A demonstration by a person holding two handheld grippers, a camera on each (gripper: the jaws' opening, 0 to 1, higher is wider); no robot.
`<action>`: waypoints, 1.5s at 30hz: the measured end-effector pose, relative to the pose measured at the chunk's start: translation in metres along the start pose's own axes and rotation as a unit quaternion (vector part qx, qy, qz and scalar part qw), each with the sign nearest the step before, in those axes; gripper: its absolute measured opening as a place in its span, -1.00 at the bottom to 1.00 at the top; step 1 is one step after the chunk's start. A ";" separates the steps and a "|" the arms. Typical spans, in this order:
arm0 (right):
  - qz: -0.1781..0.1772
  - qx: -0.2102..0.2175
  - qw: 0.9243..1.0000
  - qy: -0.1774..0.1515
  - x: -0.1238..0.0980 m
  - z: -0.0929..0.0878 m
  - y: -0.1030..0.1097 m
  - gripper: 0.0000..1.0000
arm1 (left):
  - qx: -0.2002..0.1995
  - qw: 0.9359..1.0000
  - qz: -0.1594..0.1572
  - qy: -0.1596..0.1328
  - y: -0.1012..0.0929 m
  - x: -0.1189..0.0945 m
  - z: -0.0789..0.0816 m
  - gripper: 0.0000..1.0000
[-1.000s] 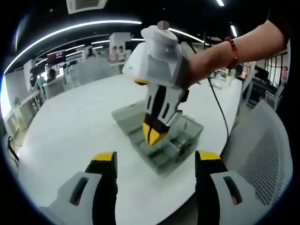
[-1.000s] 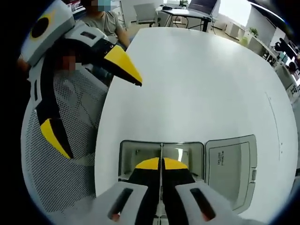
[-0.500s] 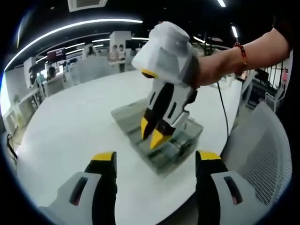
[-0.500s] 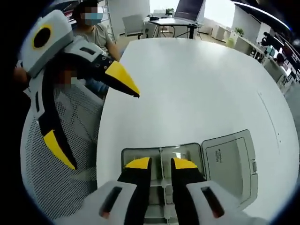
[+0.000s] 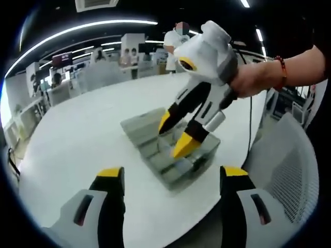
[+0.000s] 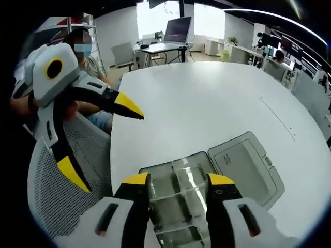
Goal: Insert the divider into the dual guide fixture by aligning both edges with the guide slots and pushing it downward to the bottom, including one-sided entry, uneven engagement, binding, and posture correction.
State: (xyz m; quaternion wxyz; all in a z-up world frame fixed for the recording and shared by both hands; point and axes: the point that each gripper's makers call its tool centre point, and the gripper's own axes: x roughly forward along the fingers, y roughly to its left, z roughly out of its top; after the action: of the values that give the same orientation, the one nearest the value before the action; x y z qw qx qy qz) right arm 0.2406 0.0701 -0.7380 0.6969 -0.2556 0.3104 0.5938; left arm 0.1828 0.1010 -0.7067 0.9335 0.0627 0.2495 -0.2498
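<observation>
- Jaws of the right gripper [image 6: 178, 181] stand spread apart with nothing between them; in the left gripper view the same tool [image 5: 179, 133] hangs tilted over the box, tips apart and clear of it.
- Jaws of the left gripper [image 5: 170, 173] are also spread wide and empty, held back at the near table edge; it appears in the right gripper view [image 6: 98, 137] off over the chair.
- Right below and ahead of the right jaws lies the box [image 6: 178, 199], a clear tray with slotted walls; its lid [image 6: 245, 163] lies flat, swung out to the side.
- A thin clear divider [image 6: 176, 181] seems to stand across the tray between the two jaw tips, but clear on clear makes it hard to tell how deep it sits or whether it is level.
- The tray's long axis runs away from the right jaws, and the divider crosses it; both its ends should meet the side slots.
- The right gripper is much the nearer; the left is well apart from the box [image 5: 170, 150].
- The right hand [image 5: 253, 80] holds its tool from above, pitched down and canted toward the tray.
- My judgement: the next move is a re-grip or a push on the divider's top edge, and a canted tool risks one end binding.
- Table [image 6: 217, 103] is white; a mesh chair [image 6: 57, 170] sits beside it.
</observation>
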 end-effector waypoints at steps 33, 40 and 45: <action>-0.142 0.117 0.978 -0.102 -0.115 -0.070 0.007 0.85 | -0.007 1.000 -0.022 -0.015 0.019 -0.034 0.008 0.91; -0.165 0.140 0.969 -0.115 -0.135 -0.079 -0.006 0.88 | -0.005 1.000 -0.014 -0.021 0.028 -0.042 0.012 0.92; -0.177 0.149 0.966 -0.111 -0.143 -0.087 -0.015 0.88 | -0.002 1.000 -0.003 -0.019 0.039 -0.045 0.010 0.91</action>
State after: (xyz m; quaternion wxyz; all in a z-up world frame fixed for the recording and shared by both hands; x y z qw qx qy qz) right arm 0.2294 -0.0912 -0.6915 0.8513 -0.1323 0.2656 0.4327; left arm 0.1726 0.1522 -0.6756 0.9374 0.0551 0.2323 -0.2536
